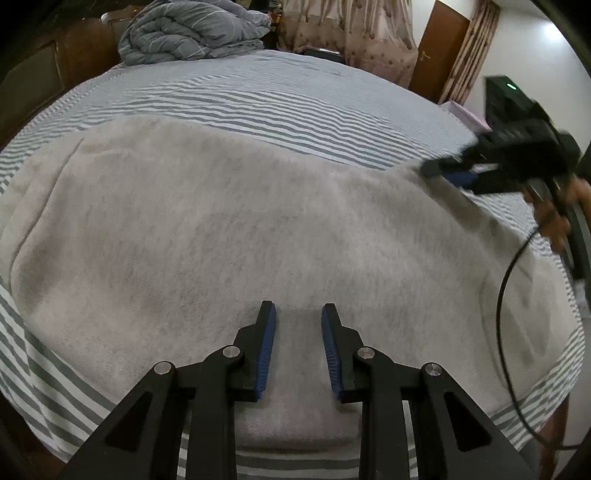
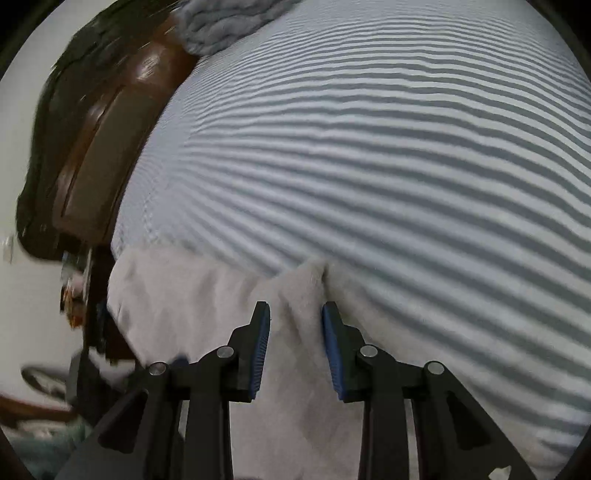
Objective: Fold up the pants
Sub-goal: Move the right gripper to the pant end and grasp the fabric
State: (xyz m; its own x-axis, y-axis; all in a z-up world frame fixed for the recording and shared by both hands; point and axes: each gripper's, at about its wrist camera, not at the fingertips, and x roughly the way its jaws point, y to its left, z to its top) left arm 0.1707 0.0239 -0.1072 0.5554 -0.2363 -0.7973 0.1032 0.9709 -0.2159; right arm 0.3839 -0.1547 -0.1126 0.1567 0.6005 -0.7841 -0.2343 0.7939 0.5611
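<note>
Light grey pants [image 1: 221,221] lie spread flat across the striped bed sheet [image 1: 258,99]. My left gripper [image 1: 298,314] hovers over their near edge, where a folded layer shows; it is open, the blue pads apart and pressing on nothing. My right gripper [image 1: 448,173], blurred in the left wrist view, is at the pants' far right corner. In its own view the right gripper [image 2: 295,314] is open. A raised ridge of the pants [image 2: 312,280] runs up between the pads, close to the right finger. The fabric is not pinched.
A bunched grey duvet [image 1: 192,33] lies at the head of the bed, by a brown headboard [image 2: 103,166]. A hand [image 1: 554,218] holds the right gripper, and a black cable [image 1: 506,295] loops over the bed's right edge. A curtain and a door [image 1: 439,48] stand behind.
</note>
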